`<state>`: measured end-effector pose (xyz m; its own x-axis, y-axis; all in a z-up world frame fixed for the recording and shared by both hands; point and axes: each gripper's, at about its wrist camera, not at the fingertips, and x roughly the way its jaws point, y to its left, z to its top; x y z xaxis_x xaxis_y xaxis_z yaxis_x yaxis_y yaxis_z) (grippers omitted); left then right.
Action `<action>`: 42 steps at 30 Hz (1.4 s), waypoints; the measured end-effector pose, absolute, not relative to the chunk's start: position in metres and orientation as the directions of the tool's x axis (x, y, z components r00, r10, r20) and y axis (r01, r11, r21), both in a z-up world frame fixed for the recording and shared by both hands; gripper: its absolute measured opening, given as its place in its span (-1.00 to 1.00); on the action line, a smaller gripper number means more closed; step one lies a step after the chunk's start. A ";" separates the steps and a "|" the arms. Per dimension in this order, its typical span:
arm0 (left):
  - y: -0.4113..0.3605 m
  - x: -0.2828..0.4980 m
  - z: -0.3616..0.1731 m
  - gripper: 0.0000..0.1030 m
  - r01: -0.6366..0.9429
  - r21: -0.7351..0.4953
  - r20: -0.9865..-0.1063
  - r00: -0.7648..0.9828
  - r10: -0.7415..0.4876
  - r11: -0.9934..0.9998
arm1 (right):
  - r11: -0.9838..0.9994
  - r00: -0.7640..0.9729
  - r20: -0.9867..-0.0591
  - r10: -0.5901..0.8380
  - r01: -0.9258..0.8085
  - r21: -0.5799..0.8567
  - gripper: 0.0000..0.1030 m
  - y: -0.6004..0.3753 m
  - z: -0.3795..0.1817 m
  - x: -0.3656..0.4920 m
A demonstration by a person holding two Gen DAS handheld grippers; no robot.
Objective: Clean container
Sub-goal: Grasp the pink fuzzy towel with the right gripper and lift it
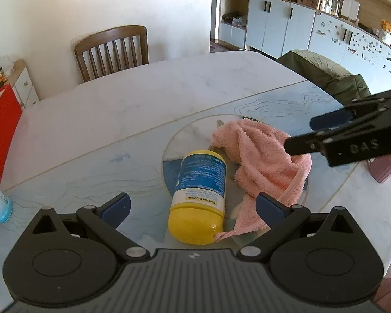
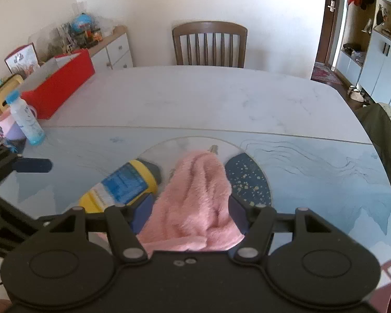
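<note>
Both hand-held grippers point down at the pale marbled surface (image 1: 169, 91). Left hand-held gripper (image 1: 193, 206) has its blue-padded jaws spread wide with nothing pinched; the yellow plastic container with a blue and white label (image 1: 199, 195) lies on its side between and just beyond them, on a round clear glass disc (image 1: 174, 140) set on the surface. Right hand-held gripper (image 2: 190, 208) also stands spread, its jaws on either side of the fluffy pink cloth (image 2: 195, 198); whether the pads press it I cannot tell. That cloth lies heaped just beside the container, touching its near end in the left wrist view. Farther off, a small clear bottle with a light blue cap (image 2: 26, 120) stands near a red box (image 2: 62, 83) at the surface's edge, and a brown wooden chair (image 2: 209, 44) sits against the far side.
</note>
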<state>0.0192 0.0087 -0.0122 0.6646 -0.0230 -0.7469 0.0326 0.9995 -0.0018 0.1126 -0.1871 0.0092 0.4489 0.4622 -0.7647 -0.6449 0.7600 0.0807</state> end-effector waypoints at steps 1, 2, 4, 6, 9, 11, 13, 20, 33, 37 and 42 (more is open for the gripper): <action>0.009 0.020 -0.012 1.00 0.034 -0.005 -0.747 0.664 -0.026 0.999 | 0.758 0.450 -0.766 0.459 -0.648 0.073 0.24 -0.186 0.008 0.116; 0.010 0.021 -0.013 1.00 0.032 -0.005 -0.749 0.662 -0.025 0.999 | 0.756 0.455 -0.766 0.454 -0.652 0.061 0.24 -0.184 0.007 0.119; 0.010 0.024 -0.014 1.00 0.029 -0.004 -0.753 0.658 -0.022 1.000 | 0.756 0.458 -0.766 0.450 -0.653 0.053 0.24 -0.182 0.007 0.124; 0.010 0.025 -0.015 1.00 0.025 -0.004 -0.755 0.655 -0.019 1.000 | 0.756 0.452 -0.768 0.454 -0.652 0.063 0.24 -0.182 0.006 0.128; 0.010 0.028 -0.017 1.00 0.023 -0.003 -0.761 0.648 -0.017 1.000 | 0.755 0.443 -0.773 0.454 -0.652 0.070 0.24 -0.182 0.004 0.133; 0.010 0.030 -0.019 1.00 0.023 0.003 -0.767 0.641 -0.012 1.000 | 0.754 0.439 -0.777 0.451 -0.653 0.068 0.24 -0.181 0.004 0.135; 0.010 0.032 -0.021 1.00 0.024 0.003 -0.772 0.635 -0.013 1.000 | 0.753 0.436 -0.781 0.448 -0.655 0.066 0.24 -0.180 0.003 0.138; 0.009 0.040 -0.030 1.00 0.027 0.000 -0.789 0.615 -0.016 1.000 | 0.756 0.413 -0.804 0.429 -0.651 0.068 0.24 -0.175 -0.009 0.149; 0.009 0.053 -0.051 1.00 0.018 -0.012 -0.815 0.578 -0.020 1.000 | 0.768 0.388 -0.822 0.417 -0.634 0.091 0.24 -0.162 -0.029 0.170; 0.009 0.059 -0.055 1.00 0.018 -0.004 -0.818 0.575 -0.014 1.000 | 0.769 0.377 -0.818 0.433 -0.628 0.118 0.24 -0.152 -0.028 0.183; 0.009 0.064 -0.062 0.99 0.009 -0.002 -0.827 0.563 -0.006 1.000 | 0.781 0.366 -0.828 0.425 -0.611 0.130 0.24 -0.138 -0.035 0.198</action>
<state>0.0639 0.0093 -0.0623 0.5629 -0.0065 -0.8265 0.0086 1.0000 -0.0020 0.1979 -0.1375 -0.0349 0.3663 0.4246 -0.8280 -0.6115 0.7806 0.1297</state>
